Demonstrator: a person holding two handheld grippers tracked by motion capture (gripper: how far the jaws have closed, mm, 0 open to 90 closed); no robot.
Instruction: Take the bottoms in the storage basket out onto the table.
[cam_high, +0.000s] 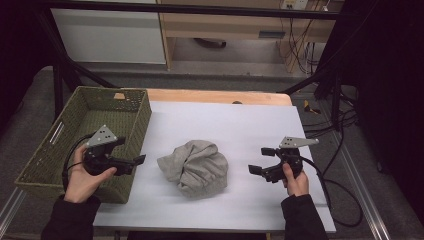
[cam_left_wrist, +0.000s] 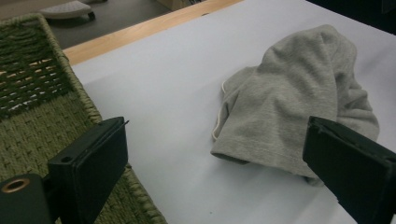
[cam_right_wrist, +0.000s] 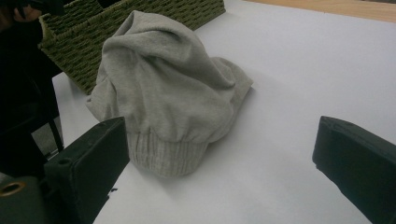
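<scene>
A crumpled grey garment (cam_high: 196, 166) lies in a heap on the white table surface (cam_high: 235, 125); its ribbed cuff (cam_right_wrist: 163, 156) faces the right gripper view. My left gripper (cam_high: 137, 160) is held open beside the basket's near right corner, just left of the garment (cam_left_wrist: 289, 107), with nothing between its jaws. To the right of the garment (cam_right_wrist: 163, 88), my right gripper (cam_high: 261, 160) stands open and empty, apart from the cloth. Both point toward the heap from opposite sides.
A green woven basket (cam_high: 42, 165) sits at the table's left side, its rim (cam_left_wrist: 77, 88) close to my left gripper. A wooden strip (cam_high: 220, 96) runs along the table's far edge. Cables (cam_high: 345, 200) trail off the right side.
</scene>
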